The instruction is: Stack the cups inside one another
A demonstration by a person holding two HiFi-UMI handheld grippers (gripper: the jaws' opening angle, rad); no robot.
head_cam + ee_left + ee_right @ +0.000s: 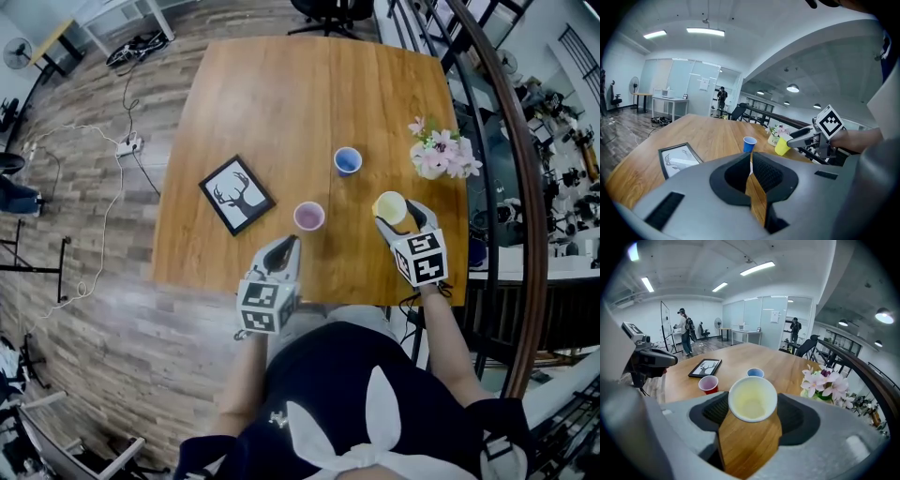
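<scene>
**Head view:** right gripper (394,218), near right, jaws spread wide and clamped on the yellow cup (389,206). Red cup (308,217) stands near centre, blue cup (348,160) farther off. None are nested yet.

**Left gripper view:** left gripper (750,158), jaws together and empty, apparently idle.

**Right gripper view:** yellow cup gripped by its sides with the mouth towards the camera, probably for lowering into the red cup at its left.

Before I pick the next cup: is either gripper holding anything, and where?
Right gripper grips the yellow cup by its sides, below the rim. Left gripper holds nothing.
</scene>
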